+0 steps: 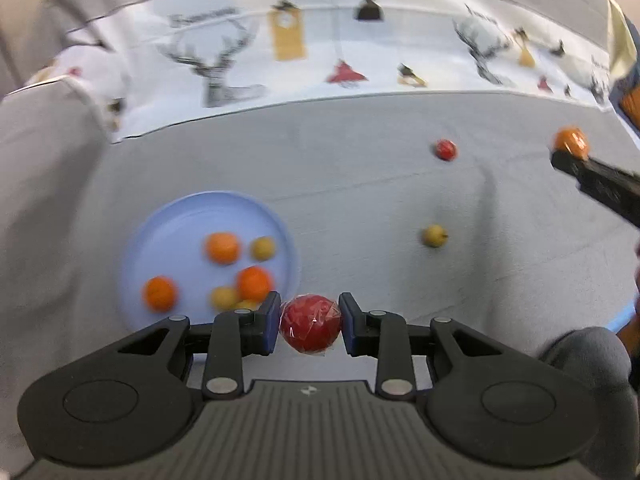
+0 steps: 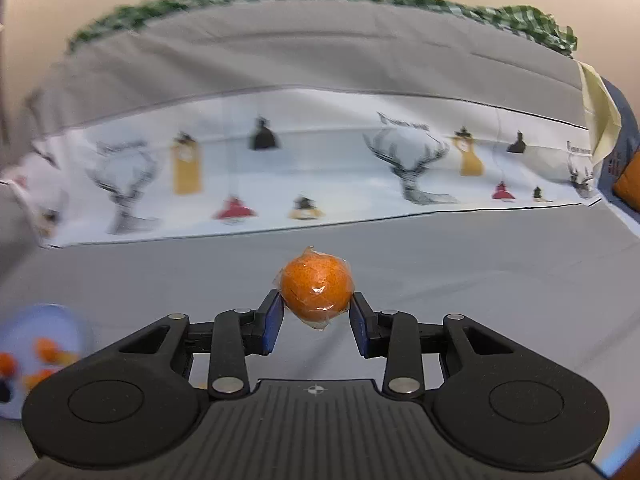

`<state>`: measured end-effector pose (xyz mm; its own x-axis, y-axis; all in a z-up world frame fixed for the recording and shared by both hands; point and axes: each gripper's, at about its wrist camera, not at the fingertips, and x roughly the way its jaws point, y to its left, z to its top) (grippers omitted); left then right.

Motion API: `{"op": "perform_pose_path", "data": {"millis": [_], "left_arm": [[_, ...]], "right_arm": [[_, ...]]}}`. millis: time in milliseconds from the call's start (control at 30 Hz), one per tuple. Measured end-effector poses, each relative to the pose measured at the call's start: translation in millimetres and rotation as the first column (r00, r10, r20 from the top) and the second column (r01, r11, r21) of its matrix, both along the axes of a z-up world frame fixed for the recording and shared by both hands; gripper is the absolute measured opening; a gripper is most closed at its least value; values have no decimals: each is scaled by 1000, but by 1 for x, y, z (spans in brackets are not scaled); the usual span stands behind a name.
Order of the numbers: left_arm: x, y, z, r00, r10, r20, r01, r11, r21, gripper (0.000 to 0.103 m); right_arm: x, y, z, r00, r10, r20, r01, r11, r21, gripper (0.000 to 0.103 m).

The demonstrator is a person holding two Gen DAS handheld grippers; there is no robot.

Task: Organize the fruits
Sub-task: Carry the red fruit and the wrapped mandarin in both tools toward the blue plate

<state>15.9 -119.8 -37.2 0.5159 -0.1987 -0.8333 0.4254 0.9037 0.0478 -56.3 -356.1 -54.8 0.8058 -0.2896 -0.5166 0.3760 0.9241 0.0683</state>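
Note:
My left gripper (image 1: 310, 326) is shut on a red apple (image 1: 310, 328) wrapped in film, held just right of a light blue plate (image 1: 180, 216). The plate holds several oranges (image 1: 223, 247) and small yellow fruits (image 1: 263, 248). My right gripper (image 2: 317, 312) is shut on a film-wrapped orange (image 2: 316, 290) above the grey cloth; it shows in the left wrist view at the far right (image 1: 571, 148). A red fruit (image 1: 446, 149) and a yellow fruit (image 1: 435, 235) lie loose on the grey cloth. The plate shows blurred at the lower left of the right wrist view (image 2: 52, 316).
A white cloth (image 1: 320, 52) printed with deer and bells lies across the back, beyond the grey tablecloth (image 1: 360, 184). A green checked cloth (image 2: 532, 20) sits at the far edge. An orange object (image 2: 630, 184) is at the right border.

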Motion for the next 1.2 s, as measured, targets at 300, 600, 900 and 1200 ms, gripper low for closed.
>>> {"op": "perform_pose_path", "data": {"millis": [300,600,900,1200], "left_arm": [[-57,105,43,994,98,51,-97,995,-12,35],[-100,168,50,988,142,54,-139,989,-54,35],[-112,188,54,986,154,68,-147,984,-100,35],[-106,190,50,986,160,56,-154,983,-104,35]], "right_arm": [[-62,118,46,980,200,-12,-198,976,85,38],[-99,209,55,933,356,-48,-353,933,62,38],[-109,246,68,906,421,-52,-422,907,-7,38],[-102,246,64,903,422,-83,-424,905,-12,38]]}}
